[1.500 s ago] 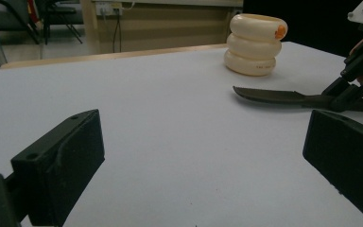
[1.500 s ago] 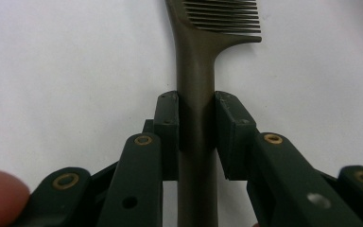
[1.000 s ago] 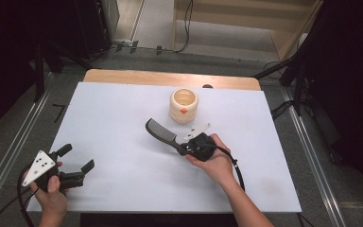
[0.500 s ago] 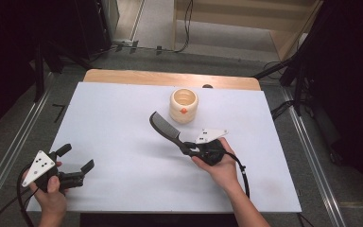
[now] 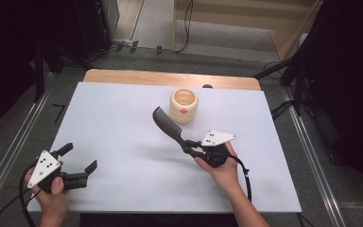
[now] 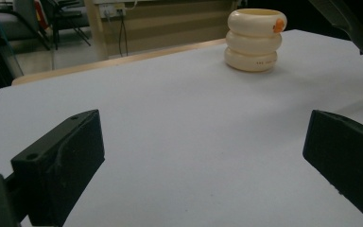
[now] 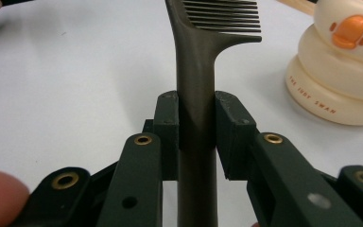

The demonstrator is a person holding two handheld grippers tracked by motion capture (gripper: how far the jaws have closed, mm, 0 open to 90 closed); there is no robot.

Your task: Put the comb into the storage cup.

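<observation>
One dark comb, clamped by its handle between the closed jaws of the right gripper; its toothed end projects beyond the jaw tips, above the white table. One cream ringed cup stands just ahead and to one side of those jaws. The left gripper rests apart, jaws wide and empty. Judged progress: comb picked up; placement, probably into the cup, remains.

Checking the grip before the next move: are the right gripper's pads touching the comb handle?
Touching. The right gripper view shows the right gripper with both pads pressed against the comb handle, no gap either side.
</observation>
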